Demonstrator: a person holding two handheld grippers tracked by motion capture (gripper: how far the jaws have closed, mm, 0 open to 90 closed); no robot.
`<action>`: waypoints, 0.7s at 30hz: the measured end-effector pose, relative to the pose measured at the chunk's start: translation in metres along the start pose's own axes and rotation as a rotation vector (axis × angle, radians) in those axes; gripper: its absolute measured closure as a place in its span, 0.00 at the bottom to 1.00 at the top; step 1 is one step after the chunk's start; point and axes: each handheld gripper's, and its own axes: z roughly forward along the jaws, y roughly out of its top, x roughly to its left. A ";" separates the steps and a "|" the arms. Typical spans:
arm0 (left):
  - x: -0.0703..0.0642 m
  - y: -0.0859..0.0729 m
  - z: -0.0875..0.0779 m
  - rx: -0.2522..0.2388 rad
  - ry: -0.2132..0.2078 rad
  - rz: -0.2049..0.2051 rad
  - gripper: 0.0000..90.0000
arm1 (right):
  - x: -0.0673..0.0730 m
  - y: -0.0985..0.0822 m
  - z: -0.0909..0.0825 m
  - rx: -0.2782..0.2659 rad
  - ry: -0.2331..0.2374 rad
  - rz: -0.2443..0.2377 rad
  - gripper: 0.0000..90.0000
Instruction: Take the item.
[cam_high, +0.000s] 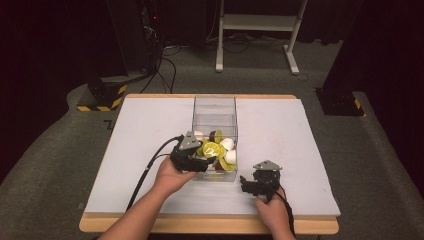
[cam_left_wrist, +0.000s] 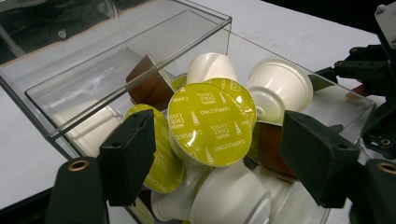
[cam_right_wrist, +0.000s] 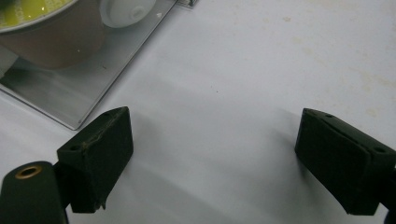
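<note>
Room: dark, with a grey carpet, black stands and cables behind the table (cam_high: 150, 130), which has a pale mat on top.
Box: a clear box (cam_high: 215, 107) stands in the middle of the table; the capsules are piled at its near end.
Capsules: white, brown and green-lidded ones in a loose heap; one green lid (cam_left_wrist: 210, 123) reads "cappuccino" and faces me.
Left gripper (cam_high: 200, 161): my jaws are spread wide on both sides of this green-lidded capsule and do not touch it; I hold nothing.
Right gripper (cam_high: 250, 186): it rests over the bare mat just beside the box's near right corner, jaws apart, nothing between them.
Step, as I judge: take the green-lidded capsule.
How to do well: I think I should go lower and close on the capsule body, not on the thin lid rim, and not push its neighbours.
Hard to see: the capsule's body is hidden behind its lid; how deep the heap goes I cannot tell.
</note>
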 end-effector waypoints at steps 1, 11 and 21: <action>-0.001 0.000 0.001 -0.001 0.002 -0.002 0.30 | 0.000 0.000 0.000 0.000 0.000 0.000 0.12; -0.002 0.000 0.005 0.018 0.010 0.012 0.31 | 0.000 0.000 0.000 0.000 0.000 -0.001 0.13; -0.004 -0.001 0.008 0.027 0.018 0.024 0.30 | 0.000 0.000 0.000 0.000 0.000 0.000 0.13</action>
